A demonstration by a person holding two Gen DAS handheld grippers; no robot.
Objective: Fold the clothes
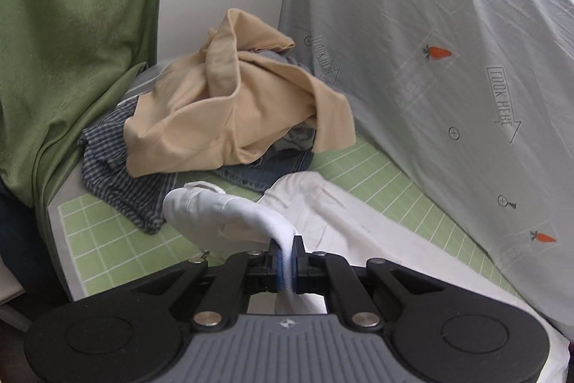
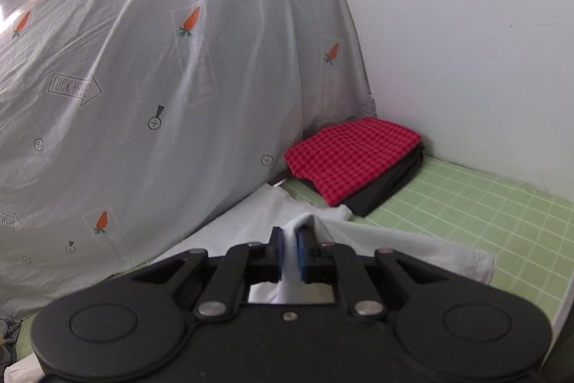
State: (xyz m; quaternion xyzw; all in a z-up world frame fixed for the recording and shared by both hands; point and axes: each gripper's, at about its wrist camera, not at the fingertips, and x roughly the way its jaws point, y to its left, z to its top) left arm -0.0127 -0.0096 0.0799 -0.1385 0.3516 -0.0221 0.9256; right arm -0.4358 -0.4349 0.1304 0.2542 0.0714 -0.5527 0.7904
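Pinching a bunched fold of the white garment (image 1: 229, 210) between blue pads, left gripper (image 1: 286, 270) at the lower centre of its frame, jaws closed tight on the cloth. Rising out of the jaws as a twisted rope of fabric, then spreading toward the frame's centre and lower right across the green grid mat (image 1: 104, 250). Beyond it, at mid-frame, a heap of unfolded clothes: a beige top (image 1: 229, 110) draped over a blue striped shirt (image 1: 118, 174) and denim (image 1: 265, 171). Green cloth (image 1: 64, 42) hanging at upper left; a grey carrot-print sheet (image 1: 448, 24) filling the upper right.

Clamping another white fold (image 2: 290, 261), right gripper (image 2: 290, 252) at lower centre of its own frame, jaws likewise closed on fabric. Spreading right and back over the mat from there. Farther off, at centre right against the white wall (image 2: 466, 24), a folded stack: red checked cloth (image 2: 351, 153) on top of a dark garment (image 2: 387, 185).
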